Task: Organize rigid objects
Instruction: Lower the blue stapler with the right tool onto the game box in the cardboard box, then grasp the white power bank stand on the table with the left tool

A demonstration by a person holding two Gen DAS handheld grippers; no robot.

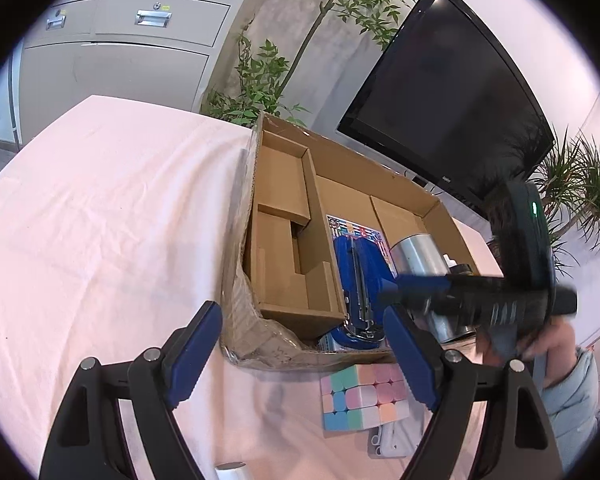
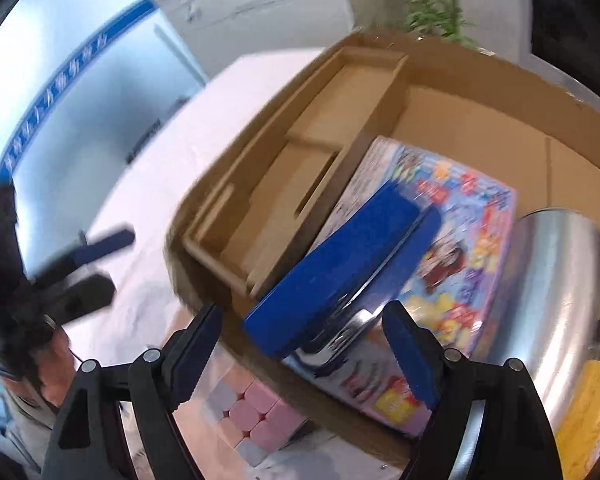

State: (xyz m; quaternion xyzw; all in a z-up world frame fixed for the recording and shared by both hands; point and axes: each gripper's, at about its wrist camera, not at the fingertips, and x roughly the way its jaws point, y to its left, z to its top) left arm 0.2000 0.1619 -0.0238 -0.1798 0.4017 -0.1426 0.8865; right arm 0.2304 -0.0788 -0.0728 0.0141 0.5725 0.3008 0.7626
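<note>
An open cardboard box (image 1: 244,216) stands on a pink-clothed table. Inside lie a blue stapler (image 1: 358,280), a colourful printed box (image 1: 356,232) under it, and a silver metal cylinder (image 1: 418,256). A pastel puzzle cube (image 1: 362,398) sits on the cloth in front of the box. My left gripper (image 1: 304,354) is open and empty, above the box's near corner. My right gripper (image 2: 304,354) is open and empty, just above the stapler (image 2: 332,276) and printed box (image 2: 460,240); the cylinder (image 2: 548,288) and cube (image 2: 252,420) also show there.
A cardboard insert (image 1: 284,240) fills the box's left half. A yellow item (image 2: 588,420) lies by the cylinder. A white object (image 1: 392,442) lies near the cube. A dark monitor (image 1: 452,96), plants (image 1: 260,80) and grey cabinets (image 1: 120,40) stand behind the table.
</note>
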